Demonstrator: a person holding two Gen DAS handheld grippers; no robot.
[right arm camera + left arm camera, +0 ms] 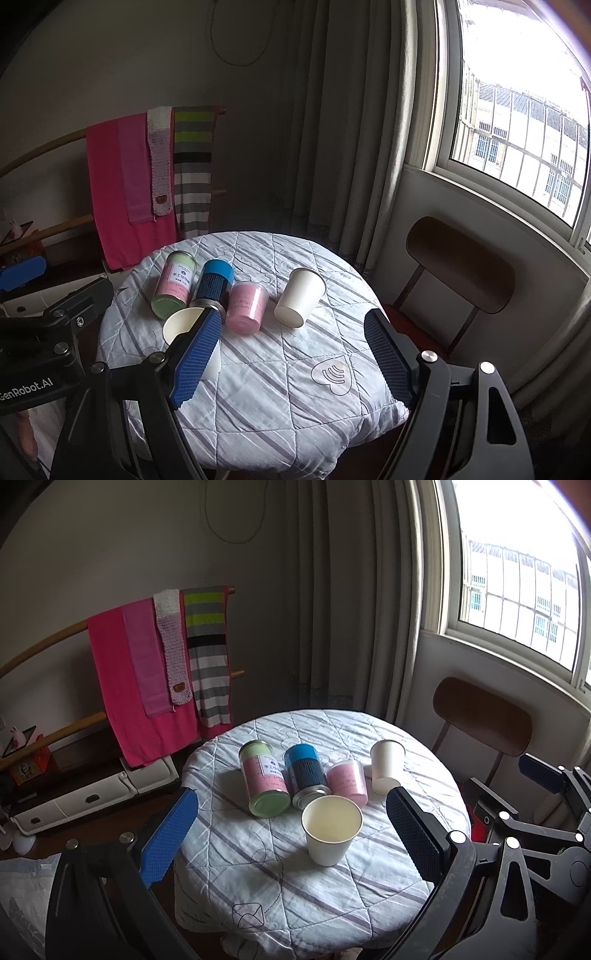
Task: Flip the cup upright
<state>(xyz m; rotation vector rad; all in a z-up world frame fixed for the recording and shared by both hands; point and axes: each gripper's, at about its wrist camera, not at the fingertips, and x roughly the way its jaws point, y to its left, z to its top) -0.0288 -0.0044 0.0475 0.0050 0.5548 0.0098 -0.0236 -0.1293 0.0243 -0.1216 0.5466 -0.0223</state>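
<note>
A cream paper cup stands upright, mouth up, near the table's middle; in the right wrist view my left finger partly hides it. A second white paper cup is tilted on its side at the right, its wider end toward me. My left gripper is open and empty, its blue pads either side of the upright cup and nearer the camera than it. My right gripper is open and empty, nearer the camera than the tilted cup.
On the round table with a quilted cover lie three canisters: green-capped pink, blue and black, short pink. A brown chair stands at the right under the window. A rack with scarves is behind left.
</note>
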